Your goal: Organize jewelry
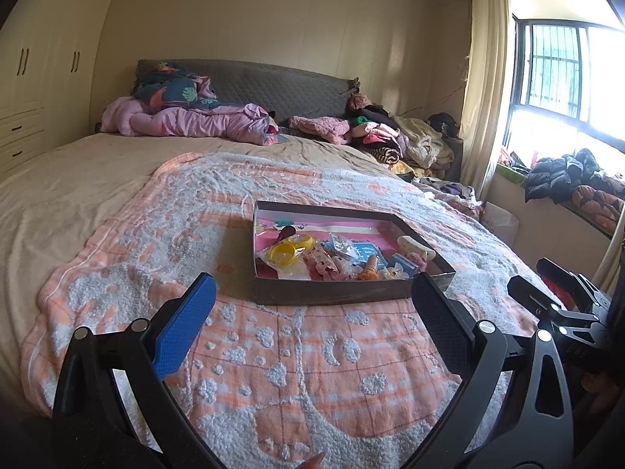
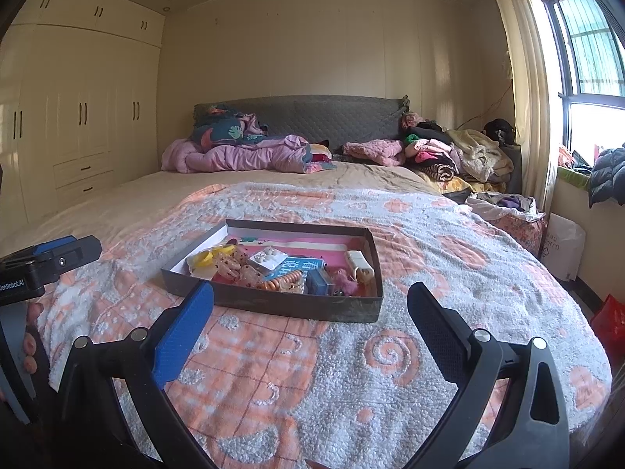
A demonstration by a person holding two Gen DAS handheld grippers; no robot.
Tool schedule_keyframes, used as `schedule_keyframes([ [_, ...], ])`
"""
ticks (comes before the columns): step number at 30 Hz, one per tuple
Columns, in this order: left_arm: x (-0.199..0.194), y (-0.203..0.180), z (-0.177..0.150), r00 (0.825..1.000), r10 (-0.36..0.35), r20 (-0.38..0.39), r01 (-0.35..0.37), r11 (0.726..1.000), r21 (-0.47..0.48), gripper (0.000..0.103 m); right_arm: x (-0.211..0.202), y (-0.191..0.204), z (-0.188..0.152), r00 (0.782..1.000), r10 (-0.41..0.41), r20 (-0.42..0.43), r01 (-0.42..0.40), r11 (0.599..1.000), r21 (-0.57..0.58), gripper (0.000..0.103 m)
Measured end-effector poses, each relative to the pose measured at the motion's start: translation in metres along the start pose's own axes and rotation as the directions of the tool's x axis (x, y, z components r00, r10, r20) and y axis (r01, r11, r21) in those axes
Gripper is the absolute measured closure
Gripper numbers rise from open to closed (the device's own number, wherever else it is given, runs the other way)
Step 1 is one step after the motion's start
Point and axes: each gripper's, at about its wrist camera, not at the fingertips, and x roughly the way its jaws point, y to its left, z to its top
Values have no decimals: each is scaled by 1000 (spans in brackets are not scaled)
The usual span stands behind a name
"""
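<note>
A shallow dark cardboard box (image 1: 336, 295) sits on the orange-and-white blanket, also in the right wrist view (image 2: 273, 305). It holds jewelry and hair accessories: yellow rings (image 1: 285, 251), an orange spiral piece (image 1: 369, 267), a white clip (image 1: 416, 246), blue packets (image 2: 293, 265) and a pink item (image 2: 345, 279). My left gripper (image 1: 312, 293) is open and empty, just short of the box's near wall. My right gripper (image 2: 310, 305) is open and empty in front of the box. The left gripper's body shows at the right view's left edge (image 2: 47, 262).
The blanket (image 1: 293, 351) covers a wide bed. Pink bedding (image 1: 187, 121) and piled clothes (image 1: 390, 136) lie by the grey headboard. Wardrobes (image 2: 78, 129) stand at left, a window and curtain (image 1: 484, 78) at right. A red bag (image 2: 611, 316) sits on the floor.
</note>
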Motion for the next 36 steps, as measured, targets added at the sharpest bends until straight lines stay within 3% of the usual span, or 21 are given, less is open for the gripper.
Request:
schedule_keyframes([
  [36,-4,-3,2,1000,24,-10,-24,1000,5,11,-1,0,-1,1000,-1,1,1,1000,-4,6],
])
